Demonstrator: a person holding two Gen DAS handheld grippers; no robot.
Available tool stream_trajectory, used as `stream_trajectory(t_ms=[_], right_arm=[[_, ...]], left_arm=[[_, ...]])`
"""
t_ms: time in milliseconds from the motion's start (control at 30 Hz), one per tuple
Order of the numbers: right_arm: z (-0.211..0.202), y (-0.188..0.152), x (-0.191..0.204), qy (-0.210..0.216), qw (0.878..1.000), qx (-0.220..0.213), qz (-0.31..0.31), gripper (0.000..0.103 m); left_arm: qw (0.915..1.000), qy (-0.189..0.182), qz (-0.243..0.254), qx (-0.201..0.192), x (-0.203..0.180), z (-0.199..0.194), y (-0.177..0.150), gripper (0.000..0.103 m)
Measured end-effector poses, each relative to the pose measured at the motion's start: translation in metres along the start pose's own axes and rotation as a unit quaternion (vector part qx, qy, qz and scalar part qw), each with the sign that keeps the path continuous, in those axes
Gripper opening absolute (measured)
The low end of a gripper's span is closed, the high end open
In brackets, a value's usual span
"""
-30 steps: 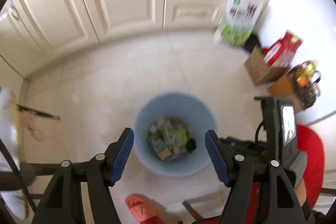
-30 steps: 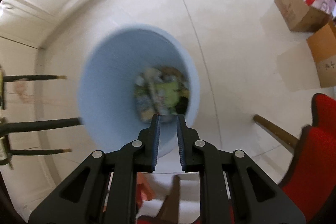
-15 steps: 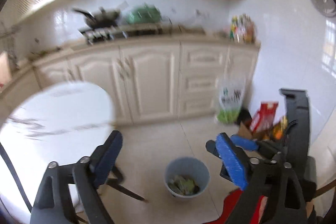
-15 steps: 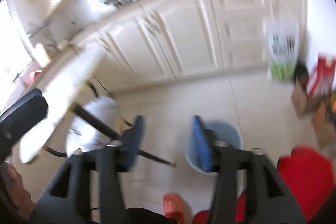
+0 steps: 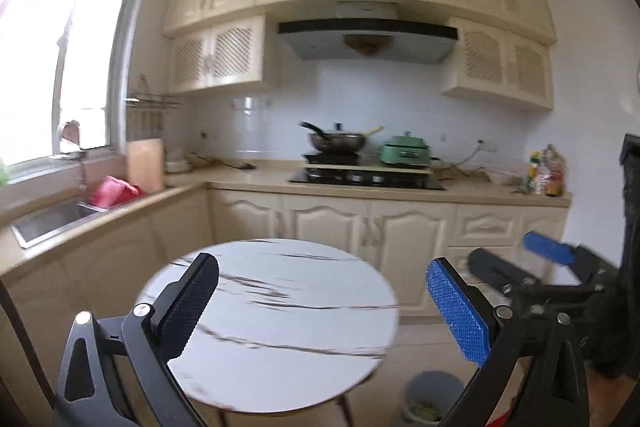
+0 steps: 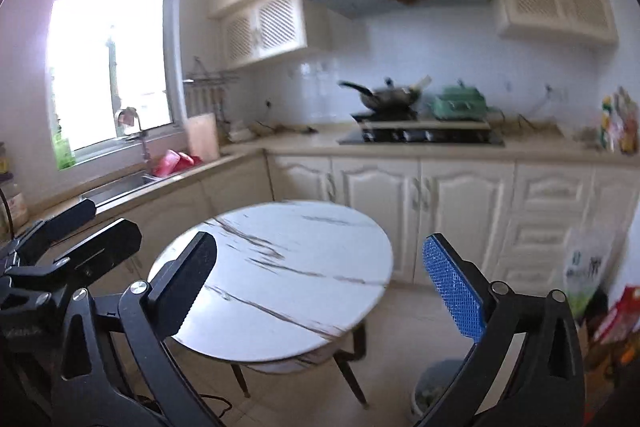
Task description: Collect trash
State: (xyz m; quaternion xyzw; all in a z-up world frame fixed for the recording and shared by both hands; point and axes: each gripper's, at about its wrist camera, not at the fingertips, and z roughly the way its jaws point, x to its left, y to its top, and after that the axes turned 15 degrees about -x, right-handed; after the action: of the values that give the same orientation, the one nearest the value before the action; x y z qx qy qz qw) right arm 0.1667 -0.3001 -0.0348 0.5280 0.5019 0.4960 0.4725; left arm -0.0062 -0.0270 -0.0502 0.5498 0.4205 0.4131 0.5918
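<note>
The pale blue trash bin (image 5: 430, 393) stands on the floor right of the round marble table (image 5: 288, 327), with crumpled trash inside. My left gripper (image 5: 320, 307) is held high, facing the table top, its jaws opening wide with nothing between them. My right gripper (image 6: 320, 283) is level beside it, jaws also opening and empty. In the right wrist view the bin (image 6: 434, 383) shows low beside the table (image 6: 288, 267). No trash is visible on the table top.
Cream cabinets and a counter run behind, with a stove and wok (image 5: 336, 143), a green pot (image 5: 404, 153) and a sink (image 5: 52, 219) on the left. Bags and boxes (image 6: 600, 291) stand on the floor at the right wall.
Both grippers rose from just above the bin and tilted up toward the kitchen. The right gripper's jaws went from nearly shut to wide; the left jaws widened too.
</note>
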Motion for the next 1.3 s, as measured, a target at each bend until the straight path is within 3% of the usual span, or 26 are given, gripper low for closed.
stream_trajectory(t_ms=[100,300,500,700,1300], right_arm=[[-0.003,0.012,0.031,0.008,1.0,-0.011,-0.009,0.103],[-0.021,0.017,0.057,0.026,0.999,-0.021,-0.024,0.103],[-0.033,0.025,0.075,0.035,0.998,-0.033,-0.045,0.103],[-0.043,0.031,0.079,0.029,0.998,-0.039,-0.049,0.103],[-0.056,0.032,0.07,0.007,0.998,-0.054,-0.044,0.103]], left_arm=[[0.9991,0.035,0.004,-0.023,0.008,-0.04,0.004,0.102],[0.9972,0.068,0.011,-0.03,-0.031,-0.091,0.003,0.102],[0.9964,0.079,-0.011,-0.029,-0.024,-0.073,0.009,0.102],[0.9954,0.09,0.006,-0.033,-0.031,-0.055,0.025,0.102],[0.9942,0.092,0.022,-0.051,-0.031,-0.033,0.018,0.102]])
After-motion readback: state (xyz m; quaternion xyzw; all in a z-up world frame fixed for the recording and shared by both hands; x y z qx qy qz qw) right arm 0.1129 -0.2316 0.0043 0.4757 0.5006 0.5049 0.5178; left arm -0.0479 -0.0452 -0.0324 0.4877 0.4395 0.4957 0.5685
